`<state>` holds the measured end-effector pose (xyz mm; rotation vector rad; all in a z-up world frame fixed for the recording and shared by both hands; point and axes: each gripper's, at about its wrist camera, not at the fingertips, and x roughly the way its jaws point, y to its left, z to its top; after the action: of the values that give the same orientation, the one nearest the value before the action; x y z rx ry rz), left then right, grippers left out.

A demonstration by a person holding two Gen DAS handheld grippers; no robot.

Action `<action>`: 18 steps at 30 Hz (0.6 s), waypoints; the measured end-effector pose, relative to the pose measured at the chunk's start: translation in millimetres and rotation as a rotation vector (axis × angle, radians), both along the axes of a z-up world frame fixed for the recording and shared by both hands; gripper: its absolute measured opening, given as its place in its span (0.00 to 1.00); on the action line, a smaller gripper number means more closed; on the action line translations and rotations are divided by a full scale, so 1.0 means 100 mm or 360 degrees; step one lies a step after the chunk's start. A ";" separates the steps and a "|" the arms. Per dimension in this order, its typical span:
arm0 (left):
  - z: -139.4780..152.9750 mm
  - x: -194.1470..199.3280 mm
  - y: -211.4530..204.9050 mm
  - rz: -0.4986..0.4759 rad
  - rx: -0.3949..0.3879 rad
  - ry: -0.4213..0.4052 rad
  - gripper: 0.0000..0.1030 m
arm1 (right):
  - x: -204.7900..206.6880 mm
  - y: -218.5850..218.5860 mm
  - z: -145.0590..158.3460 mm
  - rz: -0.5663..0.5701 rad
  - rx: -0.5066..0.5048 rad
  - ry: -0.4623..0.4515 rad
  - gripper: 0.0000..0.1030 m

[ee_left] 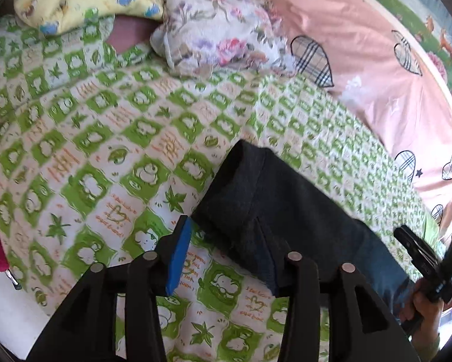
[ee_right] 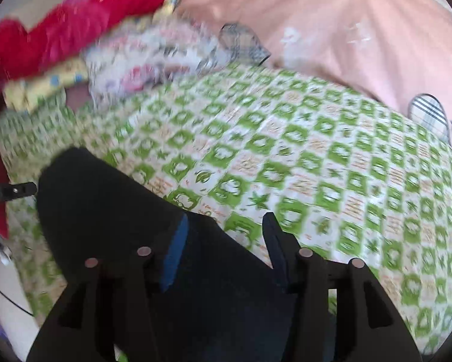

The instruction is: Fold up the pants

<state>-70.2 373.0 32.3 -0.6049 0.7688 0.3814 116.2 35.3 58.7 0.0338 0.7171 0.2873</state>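
Dark pants lie folded in a long band on the green-patterned bedsheet. My left gripper hovers over their near end, open. Its blue left pad stands beside the cloth edge and does not press on it; the right finger is lost against the dark fabric. In the blurred right wrist view the pants fill the lower left. My right gripper is open above them, with cloth under its jaws and nothing pinched. From the left wrist view, the right gripper shows at the far right, held by a hand.
A pink quilt with plaid hearts lies along the right. A floral pillow, a yellow pillow and a red plush blanket are piled at the head. The bed's edge runs along the lower left.
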 end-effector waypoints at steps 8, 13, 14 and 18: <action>0.19 0.16 -0.51 -0.0216 0.0032 -0.0041 0.51 | -0.60 -0.65 0.03 -0.0221 0.0245 0.0042 0.54; 0.20 0.34 -0.96 -0.0408 0.0075 -0.0033 0.55 | -1.04 -1.02 -0.06 -0.0358 0.0318 0.0072 0.55; 0.19 0.37 -1.06 -0.0446 0.0078 -0.0028 0.55 | -1.13 -1.09 -0.08 -0.0388 0.0324 0.0074 0.55; 0.18 0.51 -1.38 -0.0582 0.0077 -0.0014 0.55 | -1.52 -1.40 -0.16 -0.0529 0.0360 0.0090 0.57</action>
<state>-19.0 234.5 50.5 -0.4089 0.8404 0.0608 -35.4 -104.2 42.3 0.3740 0.7195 0.0477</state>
